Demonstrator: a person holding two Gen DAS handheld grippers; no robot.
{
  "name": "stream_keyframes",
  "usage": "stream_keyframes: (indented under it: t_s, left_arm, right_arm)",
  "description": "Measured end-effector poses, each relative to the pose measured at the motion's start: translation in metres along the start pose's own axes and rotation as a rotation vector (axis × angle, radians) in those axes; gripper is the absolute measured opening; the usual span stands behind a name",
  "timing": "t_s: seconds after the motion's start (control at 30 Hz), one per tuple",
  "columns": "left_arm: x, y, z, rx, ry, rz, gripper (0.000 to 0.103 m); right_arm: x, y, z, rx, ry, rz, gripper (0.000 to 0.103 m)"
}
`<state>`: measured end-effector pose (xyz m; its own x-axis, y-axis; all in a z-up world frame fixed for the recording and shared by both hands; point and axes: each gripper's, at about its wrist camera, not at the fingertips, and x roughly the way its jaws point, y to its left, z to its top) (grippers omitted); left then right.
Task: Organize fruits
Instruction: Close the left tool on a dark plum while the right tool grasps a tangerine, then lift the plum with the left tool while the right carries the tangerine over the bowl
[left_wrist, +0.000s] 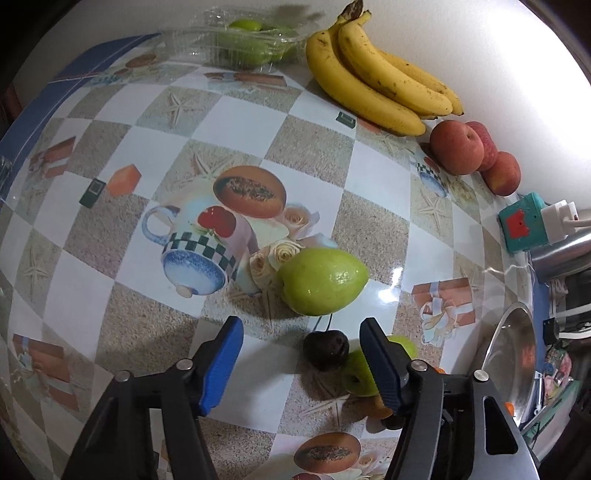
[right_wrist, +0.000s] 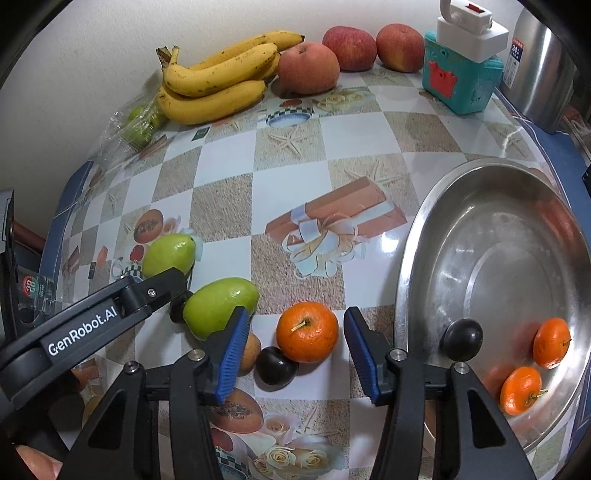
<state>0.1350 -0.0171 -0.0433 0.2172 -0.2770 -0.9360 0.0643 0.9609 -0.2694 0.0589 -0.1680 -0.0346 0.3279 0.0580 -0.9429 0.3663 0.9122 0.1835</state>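
In the left wrist view, lower right, a blue finger hides much of a green fruit (left_wrist: 356, 373); the steel bowl (left_wrist: 517, 354) is partly hidden.

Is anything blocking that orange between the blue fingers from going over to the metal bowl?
Nothing visible. The orange sits between the right gripper fingers, and only bare tablecloth lies between it and the bowl rim.

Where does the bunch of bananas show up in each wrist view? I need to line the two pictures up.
Left wrist: bananas at top, right of centre, against the wall.
Right wrist: bananas at upper left, against the wall.
Shared landmark: red apples lie just right of the bananas in both.
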Motion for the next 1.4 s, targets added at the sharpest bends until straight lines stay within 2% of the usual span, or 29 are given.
stream_keyframes:
  t_s: [0.67,1.4]
  left_arm:
    - [0.010,-0.005,-0.001,-0.016,0.037,-0.093,0.027]
    - [0.005,0.002,-0.001,-0.064,0.048,-0.131,0.025]
  right_arm:
    - [0.004,-0.008,-0.001,0.041,0.027,0.018,0.041]
    - [-0.003,-0.011,-0.001,0.058,0.013,0.039,0.037]
